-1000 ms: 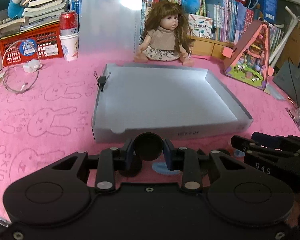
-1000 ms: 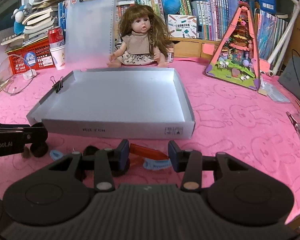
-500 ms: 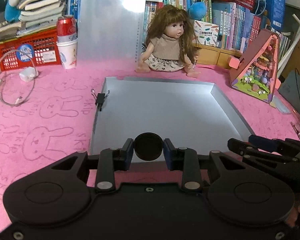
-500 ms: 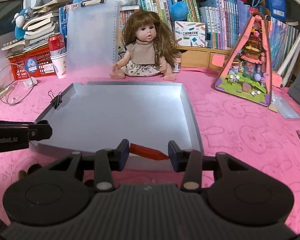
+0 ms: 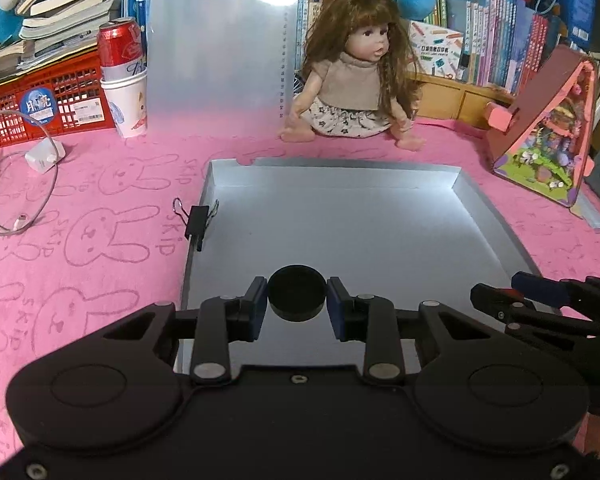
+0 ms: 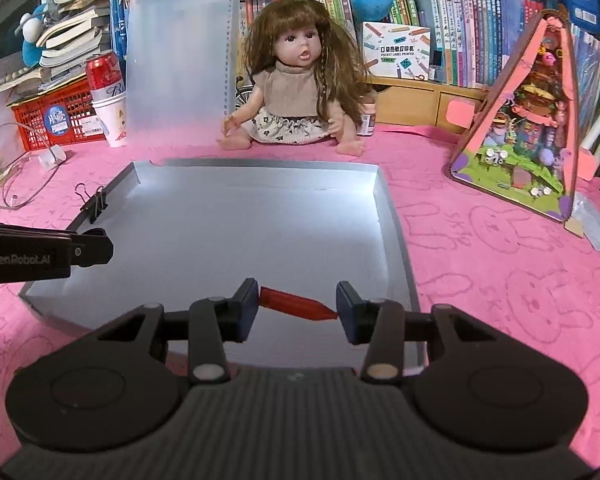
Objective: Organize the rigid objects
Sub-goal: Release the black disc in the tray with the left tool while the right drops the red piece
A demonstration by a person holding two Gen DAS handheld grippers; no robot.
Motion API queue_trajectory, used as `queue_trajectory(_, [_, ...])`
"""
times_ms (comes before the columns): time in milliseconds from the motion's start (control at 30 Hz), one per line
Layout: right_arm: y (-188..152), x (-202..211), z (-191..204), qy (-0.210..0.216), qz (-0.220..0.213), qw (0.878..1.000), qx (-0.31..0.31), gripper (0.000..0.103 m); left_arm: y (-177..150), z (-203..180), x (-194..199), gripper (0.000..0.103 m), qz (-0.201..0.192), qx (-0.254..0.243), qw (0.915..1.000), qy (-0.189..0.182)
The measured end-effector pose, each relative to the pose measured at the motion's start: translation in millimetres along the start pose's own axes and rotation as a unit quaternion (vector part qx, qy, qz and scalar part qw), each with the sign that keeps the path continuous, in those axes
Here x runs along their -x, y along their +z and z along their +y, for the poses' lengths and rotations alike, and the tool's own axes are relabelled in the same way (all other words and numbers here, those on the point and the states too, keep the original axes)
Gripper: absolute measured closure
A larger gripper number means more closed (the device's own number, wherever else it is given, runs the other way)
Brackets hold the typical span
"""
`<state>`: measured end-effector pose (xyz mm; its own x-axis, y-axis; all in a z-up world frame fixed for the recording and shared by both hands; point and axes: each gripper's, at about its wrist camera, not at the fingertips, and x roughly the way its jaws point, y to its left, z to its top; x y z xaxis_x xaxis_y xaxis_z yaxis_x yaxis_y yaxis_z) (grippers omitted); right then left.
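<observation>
My left gripper (image 5: 297,304) is shut on a round black cap (image 5: 297,298), held above the near left part of a shallow grey tray (image 5: 340,168) on the pink cloth. In the right wrist view my right gripper (image 6: 297,305) is shut on a small red tapered piece (image 6: 296,304) that spans its pads, held over the near right part of the tray (image 6: 260,166). The left gripper's side shows at the left edge (image 6: 88,246) of that view, and the right gripper's fingers (image 5: 540,294) reach in from the right of the left wrist view.
A black binder clip (image 5: 196,222) grips the tray's left wall. A doll (image 5: 356,76) sits behind the tray, with a clear clipboard (image 5: 220,52), a can in a paper cup (image 5: 124,80) and a red basket (image 5: 40,104) to its left. A pink toy house (image 6: 524,128) stands at the right. A cable loop (image 5: 16,196) lies far left.
Both grippers have moved forward from in front of the tray to over its near part, each keeping its object. The items on the cloth before the tray have dropped out of view.
</observation>
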<state>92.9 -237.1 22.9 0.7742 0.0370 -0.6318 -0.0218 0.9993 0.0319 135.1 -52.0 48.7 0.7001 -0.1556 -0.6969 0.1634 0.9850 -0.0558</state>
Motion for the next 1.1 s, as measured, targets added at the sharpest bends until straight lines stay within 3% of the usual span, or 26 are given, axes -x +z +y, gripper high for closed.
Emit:
queue_trajectory(533, [1,-20,3,0.012,0.013,1.0,0.016,0.055,-4,-2,-35,0.073,0.022,0.005,0.9997,0.002])
queue_trajectory(1100, [-7,-33,9,0.013,0.026,0.999,0.03,0.055,-16,-11,-41,0.073,0.017,-0.019,0.9994,0.022])
